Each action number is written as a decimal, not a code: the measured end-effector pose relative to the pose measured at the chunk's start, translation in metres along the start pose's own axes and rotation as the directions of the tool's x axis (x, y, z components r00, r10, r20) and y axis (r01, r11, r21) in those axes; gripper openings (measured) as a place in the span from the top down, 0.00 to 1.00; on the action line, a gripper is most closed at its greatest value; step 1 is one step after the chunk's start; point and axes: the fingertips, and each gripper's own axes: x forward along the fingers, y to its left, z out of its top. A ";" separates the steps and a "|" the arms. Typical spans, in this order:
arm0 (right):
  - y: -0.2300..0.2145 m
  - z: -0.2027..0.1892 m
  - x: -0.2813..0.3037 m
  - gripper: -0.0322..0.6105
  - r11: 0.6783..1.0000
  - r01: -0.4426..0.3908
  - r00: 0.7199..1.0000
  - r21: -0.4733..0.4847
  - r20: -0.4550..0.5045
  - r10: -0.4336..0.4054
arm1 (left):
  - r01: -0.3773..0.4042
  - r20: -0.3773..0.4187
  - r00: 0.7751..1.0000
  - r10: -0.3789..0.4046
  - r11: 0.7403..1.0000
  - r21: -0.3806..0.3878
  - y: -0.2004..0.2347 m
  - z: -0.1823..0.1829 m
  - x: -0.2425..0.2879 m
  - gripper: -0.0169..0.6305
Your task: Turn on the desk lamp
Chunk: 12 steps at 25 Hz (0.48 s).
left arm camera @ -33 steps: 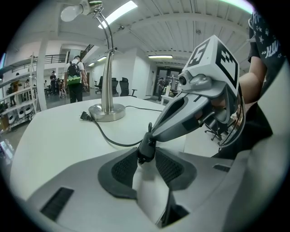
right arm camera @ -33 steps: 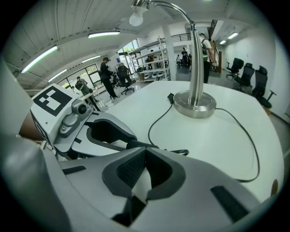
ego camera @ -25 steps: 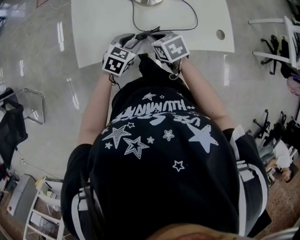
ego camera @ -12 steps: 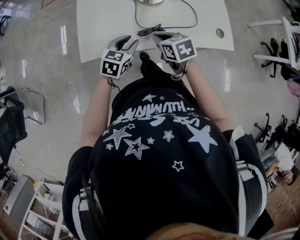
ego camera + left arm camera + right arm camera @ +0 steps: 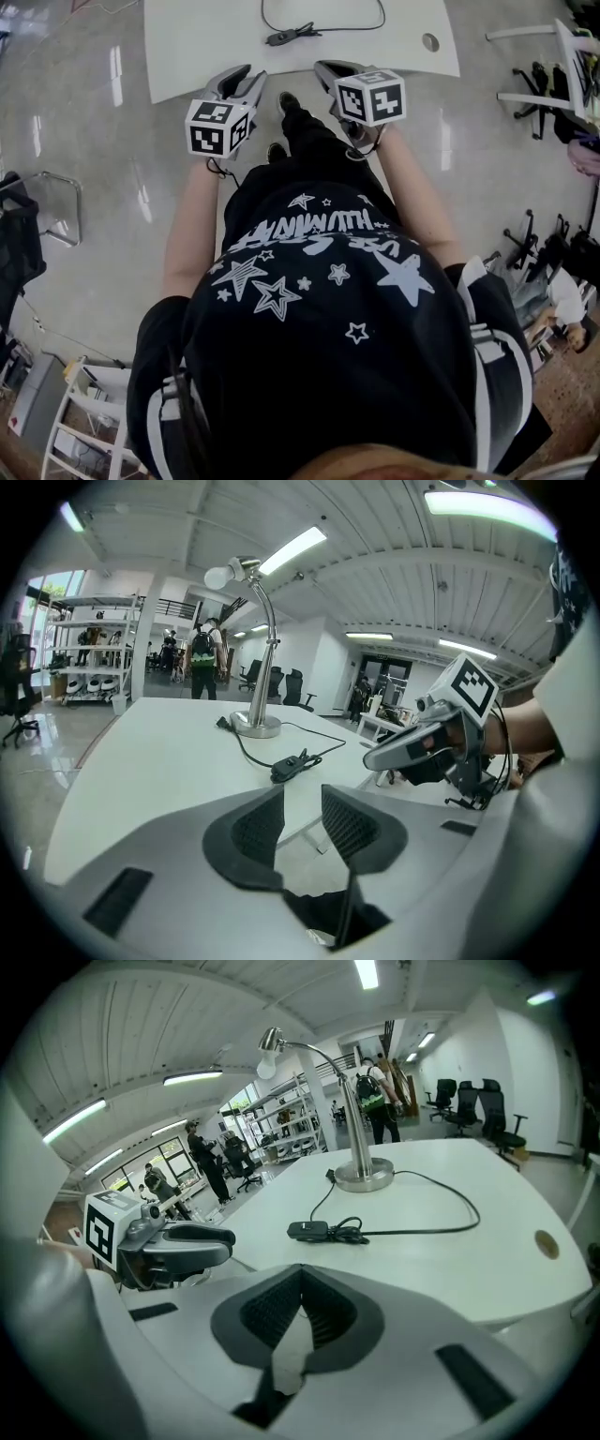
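Observation:
A silver gooseneck desk lamp [image 5: 265, 639] stands on the white table [image 5: 206, 47]; it is also in the right gripper view [image 5: 356, 1110]. Its black cord leads to an inline switch [image 5: 279, 38] lying near the table's front edge, also seen in the gripper views [image 5: 290, 766] [image 5: 307, 1230]. My left gripper [image 5: 246, 79] hovers off the front edge, short of the switch, jaws open and empty [image 5: 302, 803]. My right gripper [image 5: 325, 68] hangs beside it, jaws shut with nothing between them [image 5: 300, 1271]. I cannot tell whether the bulb glows.
A round cable hole [image 5: 430, 42] sits at the table's right end. Office chairs [image 5: 553, 56] stand to the right, a dark chair [image 5: 23, 244] to the left. People [image 5: 202, 663] and shelving [image 5: 89, 653] are far behind the table.
Both grippers have drawn back from the switch at the table's front edge toward the person. The switch now lies apart from them on the table.

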 end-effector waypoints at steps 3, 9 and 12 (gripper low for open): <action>-0.002 -0.014 -0.006 0.94 1.000 -0.011 1.000 0.015 -0.004 0.011 | 0.010 0.012 1.000 -0.009 1.000 -0.013 -0.011 -0.004 -0.005 0.77; 0.000 -0.025 -0.015 0.94 0.999 -0.036 0.999 0.019 0.008 0.036 | 0.023 0.039 0.999 -0.022 1.000 -0.016 -0.028 0.000 -0.007 0.77; -0.002 -0.032 -0.022 0.94 0.998 -0.054 0.998 0.040 0.021 0.053 | 0.017 0.036 0.999 -0.017 1.000 0.004 -0.038 0.002 -0.005 0.77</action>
